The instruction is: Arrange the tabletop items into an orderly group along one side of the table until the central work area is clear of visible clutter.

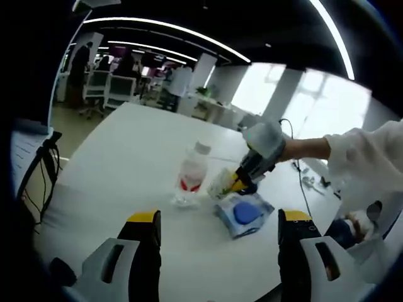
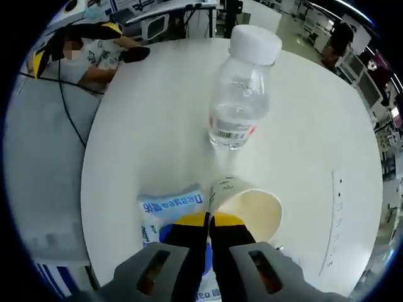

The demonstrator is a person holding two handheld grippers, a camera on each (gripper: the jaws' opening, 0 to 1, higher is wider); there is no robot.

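In the right gripper view, the right gripper [image 2: 210, 221] has its jaws pinched narrow on the near rim of a paper cup [image 2: 247, 206], which lies tipped with its mouth open on the white table [image 2: 151, 132]; a clear bottle [image 2: 242, 94] with a white cap stands just beyond the cup, and a blue-and-white packet [image 2: 165, 211] lies to the cup's left, partly under the jaws. In the left gripper view, the left gripper [image 1: 219, 231] hovers near the table's front edge with its jaws wide apart and holding nothing, and past them the packet [image 1: 244, 214], cup [image 1: 221, 184] and bottle [image 1: 191, 175] sit clustered mid-table, with the right gripper [image 1: 242, 177] reaching in from the right, a hand [image 1: 267, 142] on it.
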